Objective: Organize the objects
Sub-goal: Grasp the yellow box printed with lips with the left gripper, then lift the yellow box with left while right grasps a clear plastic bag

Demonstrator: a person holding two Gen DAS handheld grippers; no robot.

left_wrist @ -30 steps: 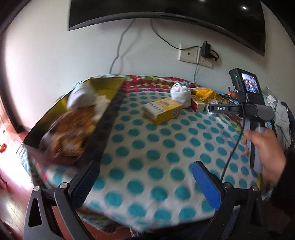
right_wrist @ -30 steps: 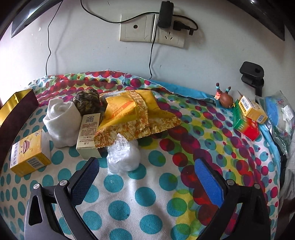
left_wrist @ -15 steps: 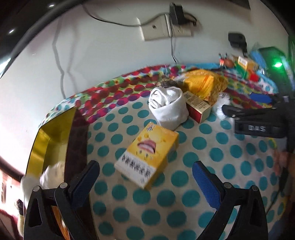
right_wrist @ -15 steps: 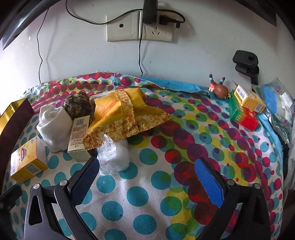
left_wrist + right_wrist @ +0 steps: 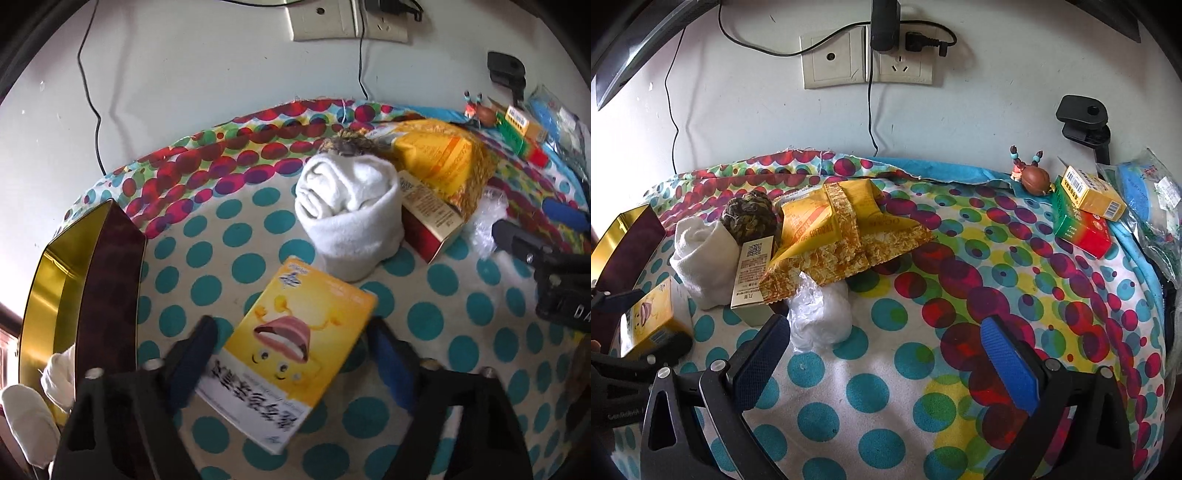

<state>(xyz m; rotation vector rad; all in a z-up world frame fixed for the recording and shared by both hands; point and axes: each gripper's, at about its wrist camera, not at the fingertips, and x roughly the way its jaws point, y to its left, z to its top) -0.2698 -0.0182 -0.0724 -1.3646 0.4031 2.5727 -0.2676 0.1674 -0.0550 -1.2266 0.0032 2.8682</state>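
Note:
A yellow cartoon-face box (image 5: 295,354) lies flat on the dotted cloth, between the fingers of my open left gripper (image 5: 291,362); contact with the pads cannot be told. The box also shows in the right wrist view (image 5: 652,319). Behind it stand a rolled white sock (image 5: 349,218), a red-and-cream box (image 5: 428,218), a yellow snack bag (image 5: 439,162) and a crumpled clear plastic wrap (image 5: 820,317). My right gripper (image 5: 886,354) is open and empty, just right of the wrap. A dark box with gold lining (image 5: 74,295) stands at the left, holding white socks.
A knitted brown ball (image 5: 750,218) sits behind the sock. At the far right are a small figurine (image 5: 1032,177), a green-red box (image 5: 1078,225) with a yellow box on it, and plastic bags (image 5: 1148,199). Wall sockets and cables are behind the table.
My left gripper has swung from the gold-lined box towards the yellow cartoon-face box and come down around it. My right gripper has crept slightly forward.

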